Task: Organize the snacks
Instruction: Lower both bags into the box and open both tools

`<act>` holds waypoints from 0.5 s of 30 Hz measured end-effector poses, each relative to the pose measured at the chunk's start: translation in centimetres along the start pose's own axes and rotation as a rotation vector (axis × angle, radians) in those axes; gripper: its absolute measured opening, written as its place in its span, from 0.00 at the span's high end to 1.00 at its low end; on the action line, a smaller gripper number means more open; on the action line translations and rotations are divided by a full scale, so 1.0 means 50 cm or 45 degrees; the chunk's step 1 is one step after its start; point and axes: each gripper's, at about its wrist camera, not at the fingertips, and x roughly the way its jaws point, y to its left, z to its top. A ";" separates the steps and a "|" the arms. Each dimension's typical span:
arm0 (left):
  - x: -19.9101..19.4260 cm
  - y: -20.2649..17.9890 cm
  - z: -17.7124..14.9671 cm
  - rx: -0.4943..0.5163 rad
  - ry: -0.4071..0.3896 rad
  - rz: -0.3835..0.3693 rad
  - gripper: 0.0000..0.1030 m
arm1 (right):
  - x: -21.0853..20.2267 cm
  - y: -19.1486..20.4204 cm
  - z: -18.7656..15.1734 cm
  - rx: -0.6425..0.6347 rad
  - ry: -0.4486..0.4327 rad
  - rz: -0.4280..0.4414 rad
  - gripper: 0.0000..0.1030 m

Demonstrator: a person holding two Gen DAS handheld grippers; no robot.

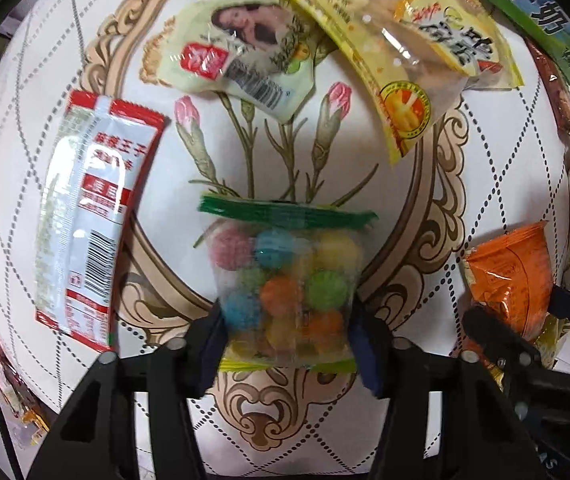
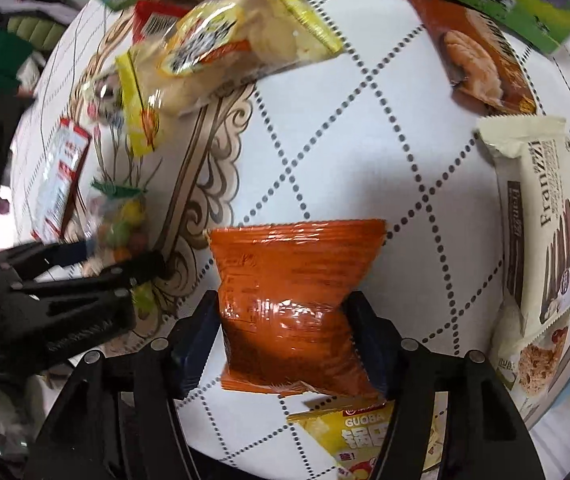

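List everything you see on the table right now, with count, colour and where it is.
candy bag: 1, clear with coloured balls, in left gripper
orange packet: 1, orange, in right gripper
red-white sachet: 1, left
pale green packet: 1, centre back
yellow packet: 1, back right
brown biscuit pack: 1, far right
cream wafer pack: 1, right edge
Guoba packet: 1, yellow, below the orange packet
left gripper: black, shut
right gripper: black, shut

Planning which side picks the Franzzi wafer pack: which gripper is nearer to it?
Right. The right gripper, shut on the orange packet, has the Franzzi wafer pack just to its right. The left gripper, holding the candy bag, sits farther left.
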 end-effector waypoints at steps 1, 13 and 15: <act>-0.006 -0.004 -0.001 -0.011 -0.011 -0.015 0.54 | -0.003 0.001 -0.003 -0.004 -0.010 -0.008 0.41; -0.217 -0.073 -0.008 0.027 -0.240 -0.200 0.55 | -0.157 -0.015 -0.005 0.121 -0.223 0.182 0.49; -0.273 -0.091 0.008 0.040 -0.305 -0.228 0.55 | -0.211 -0.033 0.004 0.136 -0.284 0.219 0.49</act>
